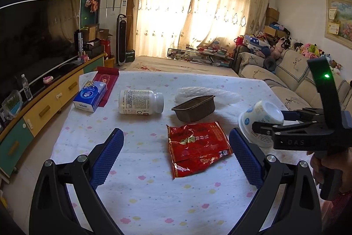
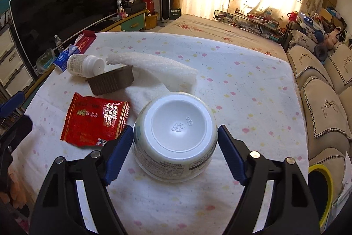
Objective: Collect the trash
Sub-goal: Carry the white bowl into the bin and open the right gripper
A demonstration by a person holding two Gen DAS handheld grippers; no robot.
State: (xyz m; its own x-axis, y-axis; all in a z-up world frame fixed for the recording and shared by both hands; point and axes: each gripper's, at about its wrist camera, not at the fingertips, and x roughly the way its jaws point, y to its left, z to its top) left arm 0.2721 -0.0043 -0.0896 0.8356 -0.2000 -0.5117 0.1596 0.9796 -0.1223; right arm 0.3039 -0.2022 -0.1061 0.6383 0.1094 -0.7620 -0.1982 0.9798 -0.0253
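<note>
Tongs on the right [image 2: 175, 136] clamp the white cup [image 2: 176, 138] above the desk [image 2: 242, 85], left tongs [image 1: 176, 142] gaping wide over the red wrapper [image 1: 198, 149].

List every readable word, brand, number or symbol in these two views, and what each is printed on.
"Vinda": blue tissue pack.
"DAS": body of the right gripper.
"Deegea", uncertain: green box by the tower fan.
Recycling triangle with a moulded number, unclear: base of the white cup in the right gripper.
Large "C": white bottle; its fine print is too small.
Gold characters on the red wrapper: unreadable.
</note>
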